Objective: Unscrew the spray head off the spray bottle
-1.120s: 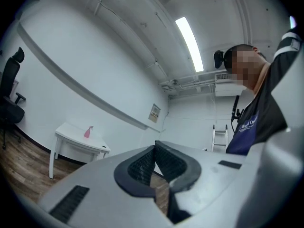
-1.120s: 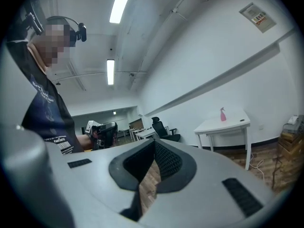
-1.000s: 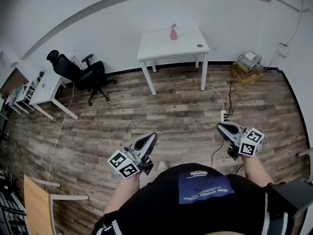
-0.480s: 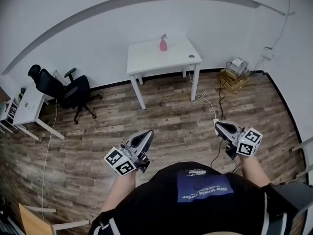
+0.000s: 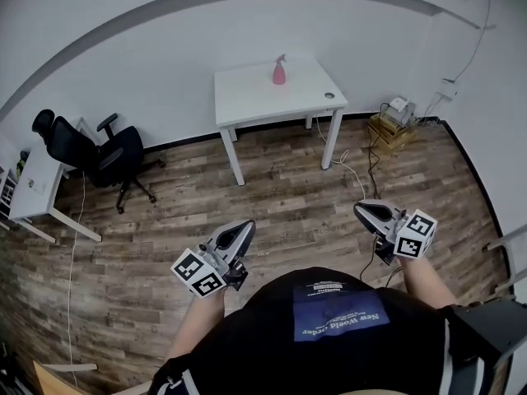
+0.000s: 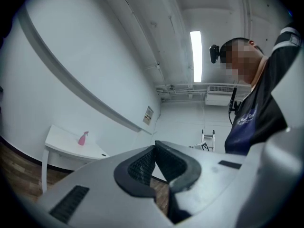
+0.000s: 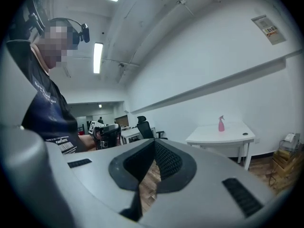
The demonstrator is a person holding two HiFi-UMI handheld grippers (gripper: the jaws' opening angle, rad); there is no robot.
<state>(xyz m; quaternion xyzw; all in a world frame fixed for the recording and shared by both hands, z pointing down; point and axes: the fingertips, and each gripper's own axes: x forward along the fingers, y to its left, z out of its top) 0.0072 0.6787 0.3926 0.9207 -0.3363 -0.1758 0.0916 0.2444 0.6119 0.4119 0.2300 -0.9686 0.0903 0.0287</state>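
A pink spray bottle [image 5: 279, 71] stands upright on a white table [image 5: 247, 97] against the far wall, well away from me. It also shows small in the left gripper view, pink bottle [image 6: 82, 138], and in the right gripper view, pink bottle [image 7: 221, 124]. My left gripper [image 5: 244, 229] is held in front of my body at lower left, shut with nothing in it. My right gripper [image 5: 360, 211] is at lower right, shut and empty too. Wooden floor lies between both grippers and the table.
A black office chair [image 5: 99, 151] and a white desk [image 5: 33, 192] stand at the left. A low crate with a device on it [image 5: 395, 120] sits by the right wall, with cables and a power strip [image 5: 362, 189] on the floor near my right gripper.
The table with the bottle has come closer and shifted in the head view as I walked toward it. Both grippers stay shut and held out in front of me.
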